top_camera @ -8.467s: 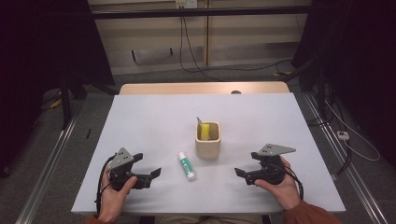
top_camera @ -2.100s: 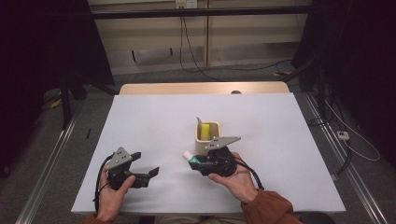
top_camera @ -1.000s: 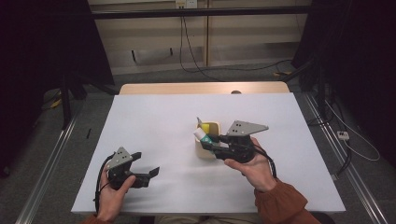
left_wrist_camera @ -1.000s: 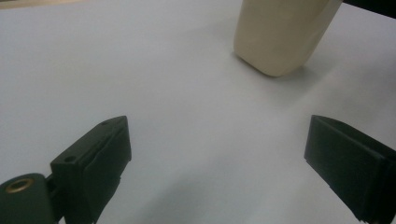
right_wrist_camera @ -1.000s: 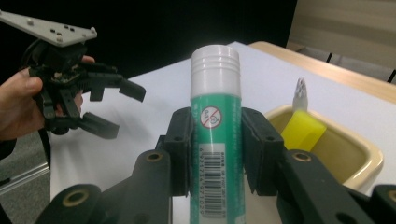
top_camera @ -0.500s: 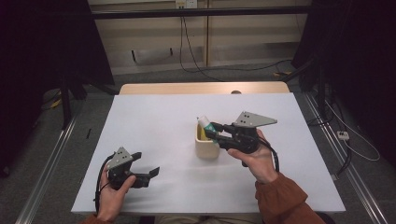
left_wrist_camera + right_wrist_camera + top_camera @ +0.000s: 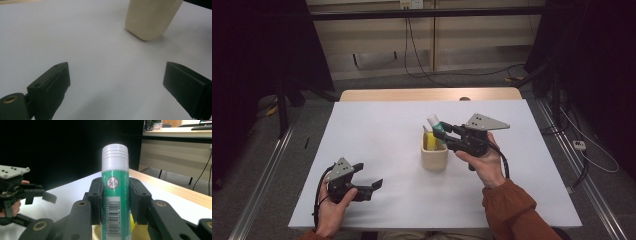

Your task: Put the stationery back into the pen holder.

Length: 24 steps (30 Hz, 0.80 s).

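A green glue stick (image 7: pixel 115 195) with a white cap stands upright between the jaws of my right gripper (image 7: pixel 115 201), which is shut on it. From above, the glue stick (image 7: pixel 435 125) hangs over a cream cup (image 7: pixel 434 156) near the table's middle, its lower end at the cup's mouth; something yellow (image 7: pixel 431 141) stands inside. My right gripper (image 7: pixel 441 131) reaches over the cup from the right. My left gripper (image 7: pixel 373 186) rests near the front left of the table, jaws wide apart and bare. The cup (image 7: pixel 151 18) stands ahead of the left gripper (image 7: pixel 116 87).
The white table (image 7: pixel 377 135) has a wooden strip along its far edge. Black frames and cables stand on the floor beyond and beside it. In the right gripper view the left gripper (image 7: pixel 32 195) and its hand are at far left.
My right gripper came in from the right, took the glue stick off the table in front of the cup, lifted it and carried it over the cup. The left gripper stayed still.
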Tool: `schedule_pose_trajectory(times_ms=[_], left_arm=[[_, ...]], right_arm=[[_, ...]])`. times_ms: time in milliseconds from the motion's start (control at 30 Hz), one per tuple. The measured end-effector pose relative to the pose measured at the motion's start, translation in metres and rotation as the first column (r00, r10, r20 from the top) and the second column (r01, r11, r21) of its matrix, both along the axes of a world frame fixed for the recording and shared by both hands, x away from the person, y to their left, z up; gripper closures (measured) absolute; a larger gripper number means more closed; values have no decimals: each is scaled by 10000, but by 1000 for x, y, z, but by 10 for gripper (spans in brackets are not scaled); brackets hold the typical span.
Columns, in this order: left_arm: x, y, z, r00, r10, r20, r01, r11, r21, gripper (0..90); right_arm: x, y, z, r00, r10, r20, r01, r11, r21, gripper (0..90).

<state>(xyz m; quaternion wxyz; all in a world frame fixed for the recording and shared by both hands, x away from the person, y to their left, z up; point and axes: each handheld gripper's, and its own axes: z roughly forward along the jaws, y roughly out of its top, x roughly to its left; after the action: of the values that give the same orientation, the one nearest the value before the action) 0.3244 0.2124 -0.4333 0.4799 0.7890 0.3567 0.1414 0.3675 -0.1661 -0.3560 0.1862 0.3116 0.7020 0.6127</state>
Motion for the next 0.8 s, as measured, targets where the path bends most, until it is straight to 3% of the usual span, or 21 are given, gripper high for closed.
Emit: schedule_pose_trajectory(times_ms=[333,800], left_arm=[[0,1,1,10000,-21,21,21,10000,-39,72],[0,1,1,10000,-30,6,30,10000,-43,72]], right_arm=[[13,5,-10,9989,-263,378,255,9994,214,663],[17,8,-22,9990,-302,324,296,9994,197,662]])
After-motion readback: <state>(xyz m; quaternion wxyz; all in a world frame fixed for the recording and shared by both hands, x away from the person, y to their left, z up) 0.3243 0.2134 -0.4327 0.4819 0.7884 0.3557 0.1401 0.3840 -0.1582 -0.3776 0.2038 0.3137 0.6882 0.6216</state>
